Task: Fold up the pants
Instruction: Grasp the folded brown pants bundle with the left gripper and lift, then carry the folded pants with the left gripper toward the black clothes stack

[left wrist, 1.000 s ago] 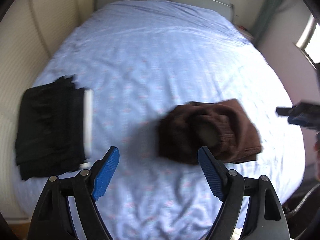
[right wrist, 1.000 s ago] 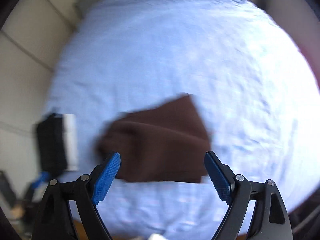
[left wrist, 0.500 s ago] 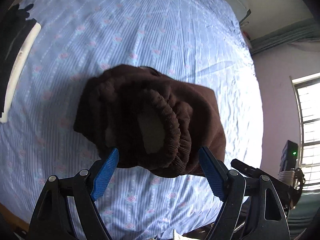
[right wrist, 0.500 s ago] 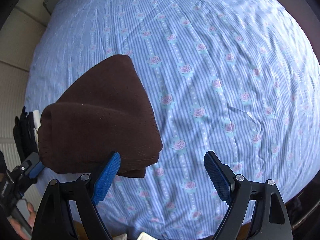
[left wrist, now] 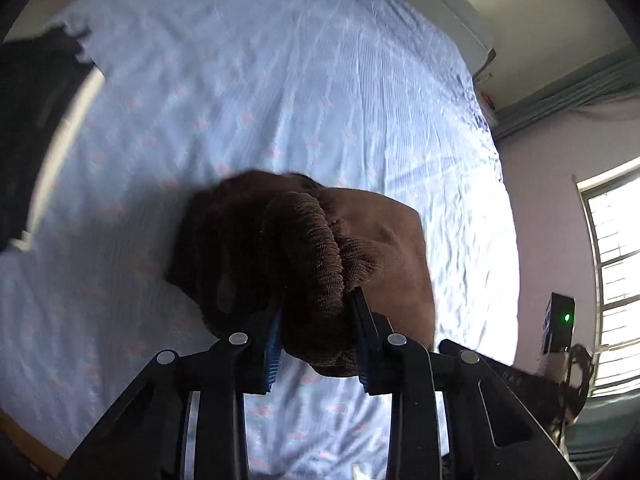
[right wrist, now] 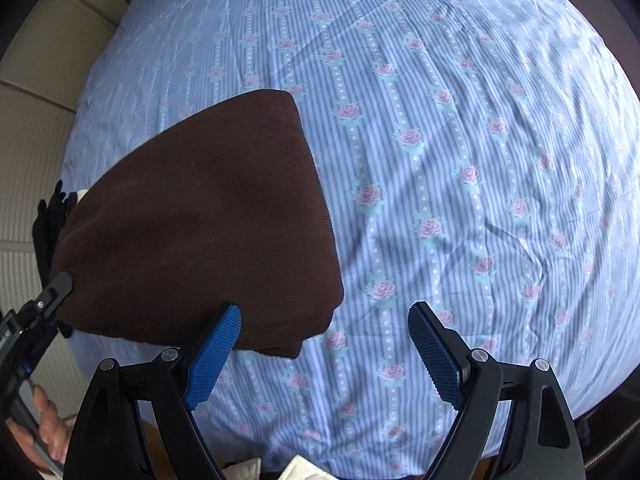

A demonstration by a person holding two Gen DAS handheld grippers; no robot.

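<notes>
Left gripper [left wrist: 316, 332]: blue pads squeezed in on the ribbed elastic waistband of the brown pants [left wrist: 304, 256], fabric bunched thick between them. From the right wrist view the same gripper [right wrist: 56, 286] shows at the pants' left edge, with the person's hand [right wrist: 44, 428] visible below it.

Right gripper [right wrist: 324, 354]: jaws spread wide, nothing between them. Left pad overlaps the near edge of the pants [right wrist: 208, 232] in view; can't tell if it touches. Right pad is over bare sheet.

Pants: folded into a compact brown bundle, lying on the bed on the left half of the right wrist view, with the waistband end in the left gripper.

Surface: bed [right wrist: 460, 160] with a light blue striped sheet, printed with pink roses and dotted lines, mildly wrinkled. A dark folded garment with a white edge [left wrist: 36, 132] sits at the bed's far left, well apart from the pants; left wrist view is motion-blurred there.

Room: grey headboard [left wrist: 440, 8] at the far end, cream panelled wall [right wrist: 32, 152] along the left side, lilac wall and bright window [left wrist: 612, 280] on the right, a dark box with a green LED [left wrist: 560, 320] near the window.
</notes>
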